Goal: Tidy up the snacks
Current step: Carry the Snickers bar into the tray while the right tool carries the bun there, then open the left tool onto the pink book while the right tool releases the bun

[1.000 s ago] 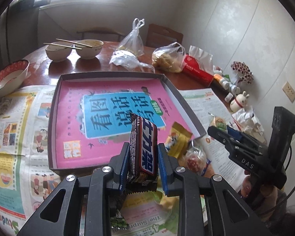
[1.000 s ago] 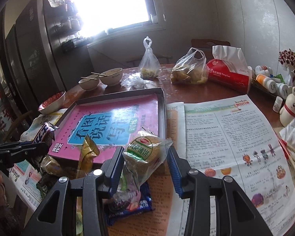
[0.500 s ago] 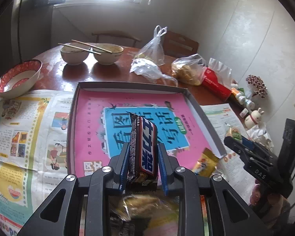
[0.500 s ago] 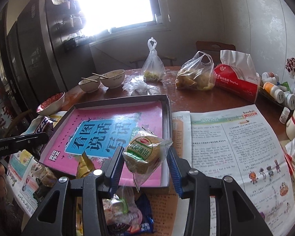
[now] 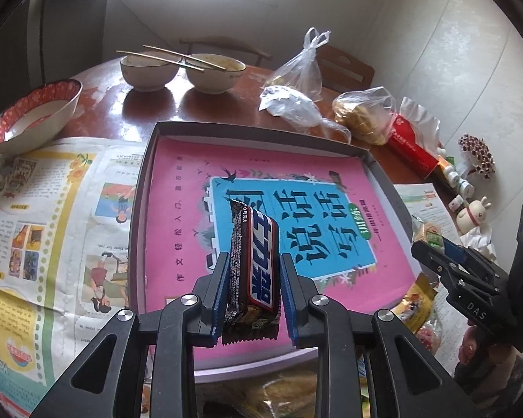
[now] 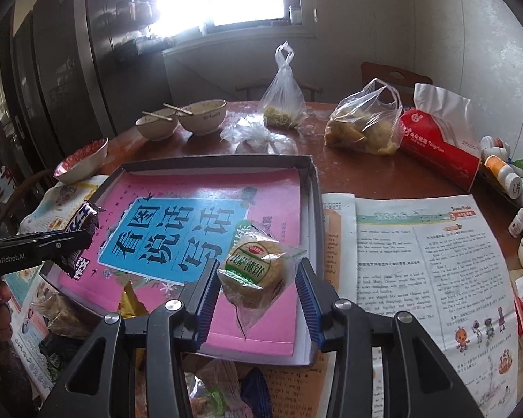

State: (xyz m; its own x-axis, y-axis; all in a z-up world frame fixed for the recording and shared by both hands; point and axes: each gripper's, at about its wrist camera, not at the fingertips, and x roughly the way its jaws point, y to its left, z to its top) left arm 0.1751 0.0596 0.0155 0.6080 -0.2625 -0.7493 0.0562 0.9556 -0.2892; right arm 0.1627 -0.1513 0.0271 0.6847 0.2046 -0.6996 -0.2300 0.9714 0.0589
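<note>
My left gripper [image 5: 251, 261] is shut on a dark chocolate bar [image 5: 252, 268] with a blue and white label, held upright over the near part of the grey box [image 5: 254, 128], whose floor is a pink and blue book cover. My right gripper [image 6: 256, 268] is shut on a clear pack of round biscuits [image 6: 252, 271] with a green label, above the box's near right part [image 6: 312, 188]. The right gripper [image 5: 446, 254] also shows at the right of the left wrist view, and the left gripper [image 6: 64, 240] with the bar at the left of the right wrist view. More wrapped snacks [image 6: 223, 390] lie below the grippers.
Newspapers [image 5: 52, 216] cover the table [image 6: 366, 170] on both sides of the box. Behind it stand two bowls with chopsticks [image 5: 181, 69], a red-rimmed bowl [image 5: 35, 111], plastic bags of food [image 6: 362, 129], a red tissue pack [image 6: 439, 139], and small bottles [image 6: 505, 170] and a rabbit figure [image 5: 472, 210] by the wall.
Both grippers moved forward with their snacks, from the pile at the box's near edge to over the box floor. The grips are unchanged.
</note>
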